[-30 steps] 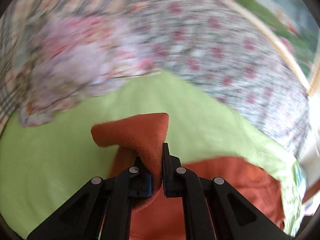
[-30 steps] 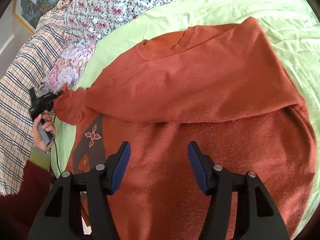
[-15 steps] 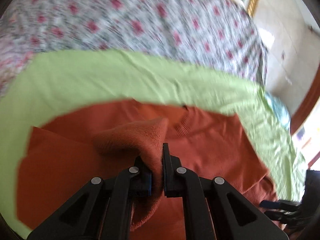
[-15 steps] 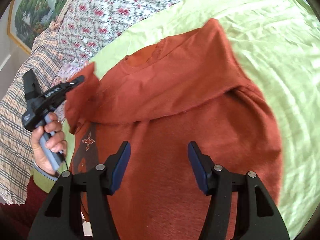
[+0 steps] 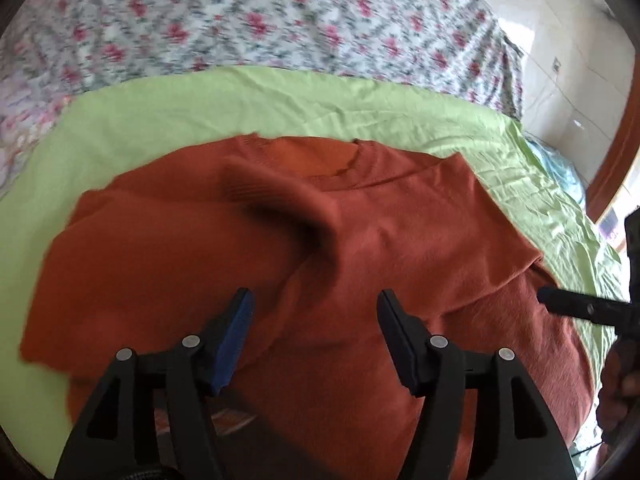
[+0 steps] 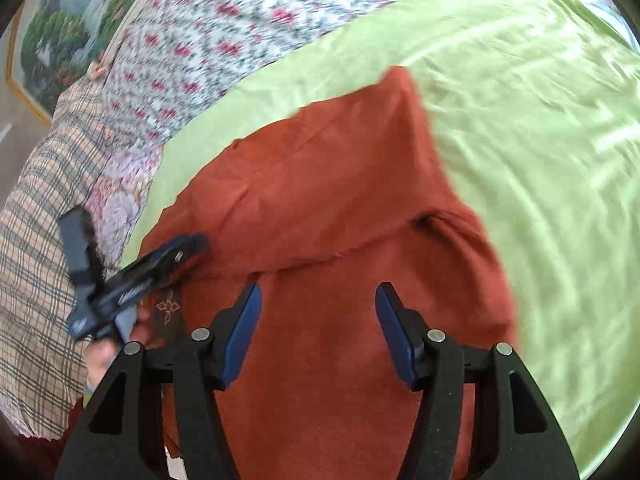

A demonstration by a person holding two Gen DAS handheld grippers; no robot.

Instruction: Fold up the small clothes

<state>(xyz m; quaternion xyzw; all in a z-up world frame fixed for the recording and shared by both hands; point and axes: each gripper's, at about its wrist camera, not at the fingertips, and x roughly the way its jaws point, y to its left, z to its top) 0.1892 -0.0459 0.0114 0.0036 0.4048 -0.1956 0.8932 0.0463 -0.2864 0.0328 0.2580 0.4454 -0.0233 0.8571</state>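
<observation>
A rust-orange sweater (image 5: 400,240) lies spread on a light green sheet (image 5: 240,100), neckline at the far side. One sleeve (image 5: 288,204) lies folded inward across its chest, cuff near the collar. My left gripper (image 5: 314,298) hovers just behind that sleeve; its jaws are opening and nothing is between them. In the right wrist view the sweater (image 6: 340,184) fills the middle, its other sleeve folded in. My right gripper (image 6: 319,290) stands open above the lower body, holding nothing. The left gripper (image 6: 198,242) shows at the sweater's left edge.
A floral bedspread (image 5: 280,20) lies beyond the green sheet (image 6: 540,140). A plaid cloth (image 6: 36,240) and a framed picture (image 6: 60,40) are at the far left. Pale floor tiles (image 5: 560,80) and a wooden door frame (image 5: 616,140) show on the right. A hand (image 6: 104,352) holds the left gripper.
My left gripper carried the sleeve from the sheet over the sweater's body, then opened and let it go. The sleeve now lies on the chest. The right gripper shifted slightly, still open.
</observation>
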